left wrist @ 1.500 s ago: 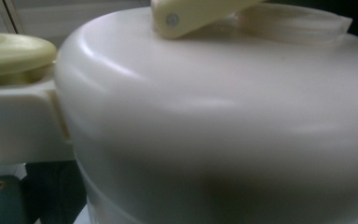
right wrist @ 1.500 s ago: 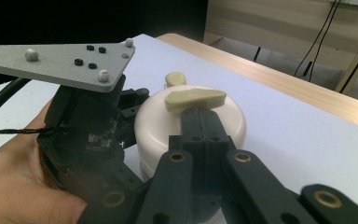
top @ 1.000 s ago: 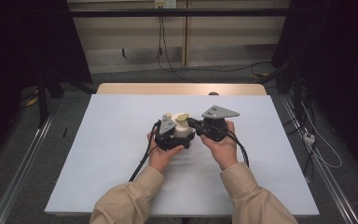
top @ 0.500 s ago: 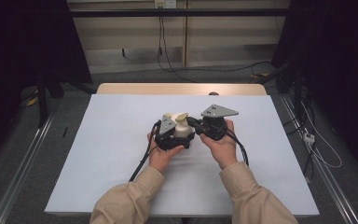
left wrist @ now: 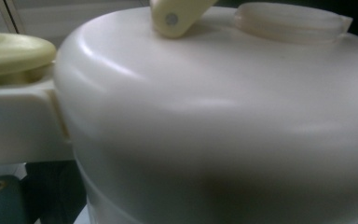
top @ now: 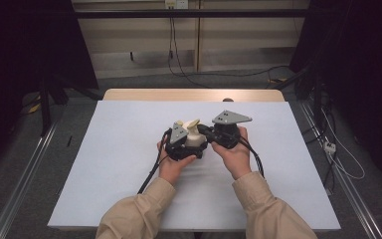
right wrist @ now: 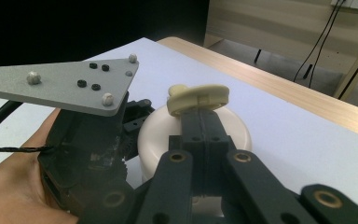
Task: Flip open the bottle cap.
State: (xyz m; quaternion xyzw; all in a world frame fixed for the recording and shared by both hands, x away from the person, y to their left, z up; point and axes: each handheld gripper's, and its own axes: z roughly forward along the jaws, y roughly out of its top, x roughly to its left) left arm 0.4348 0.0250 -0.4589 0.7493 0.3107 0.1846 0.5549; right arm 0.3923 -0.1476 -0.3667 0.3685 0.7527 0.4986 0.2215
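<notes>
Cream plastic: a small rounded jug (top: pixel 195 139) sits mid-frame in the high view, between the two tools, low over the white counter (top: pixel 104 164); whether it touches the counter I cannot tell.
Left tool: the left tool (top: pixel 181 144) is pressed right up to the jug, whose side looms very close in the left tool view (left wrist: pixel 223 121). Its jaws are hidden, so I cannot tell whether they are apart or clamped. My guess is it steadies the body.
Right tool: the right tool (right wrist: pixel 200 119), centre of the right tool view, has its jaws drawn together on the pale yellow handle (right wrist: pixel 198 99) at the jug's top.
Why so: one tool bracing, the other pinching the handle, looks like a two-handed hold to stop the jug turning while the handle is worked. That is a judgement.
Hands: both hands sit close together, left hand (top: pixel 171 167) at lower centre.
Lid: a flat round cap (left wrist: pixel 289 16) shows upper right in the left tool view.
</notes>
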